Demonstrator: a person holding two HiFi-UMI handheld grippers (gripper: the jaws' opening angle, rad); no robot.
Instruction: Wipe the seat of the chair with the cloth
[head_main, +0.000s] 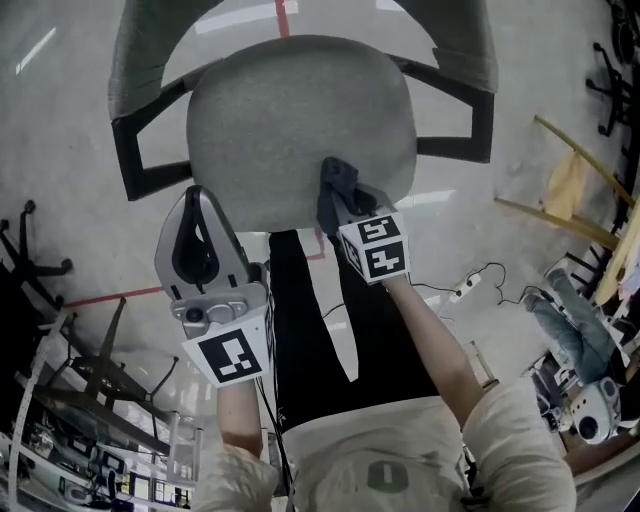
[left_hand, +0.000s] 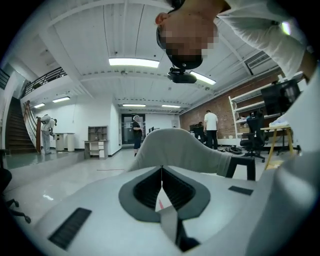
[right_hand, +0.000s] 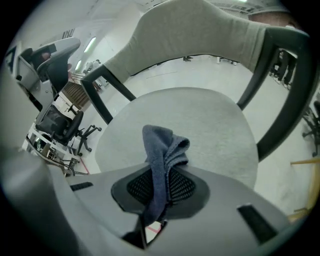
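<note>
Right gripper (right_hand: 159, 186), jaws clamped on the blue-grey cloth (right_hand: 163, 149), hovered at the chair seat's (head_main: 290, 120) 5 o'clock edge; left gripper's (left_hand: 161, 186) jaws met on nothing; pressing flat, sweeping toward 12 o'clock, looked best

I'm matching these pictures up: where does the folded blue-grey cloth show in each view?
Head view: blue-grey cloth at the round grey seat's near edge, in the right gripper.
Left gripper view: not in it.
Right gripper view: cloth low centre, clamped between the jaws.
Shared landmark: the curved grey backrest.

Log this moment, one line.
right tool: shut on cloth | left tool: shut, empty | cloth: above seat front, contact unclear
</note>
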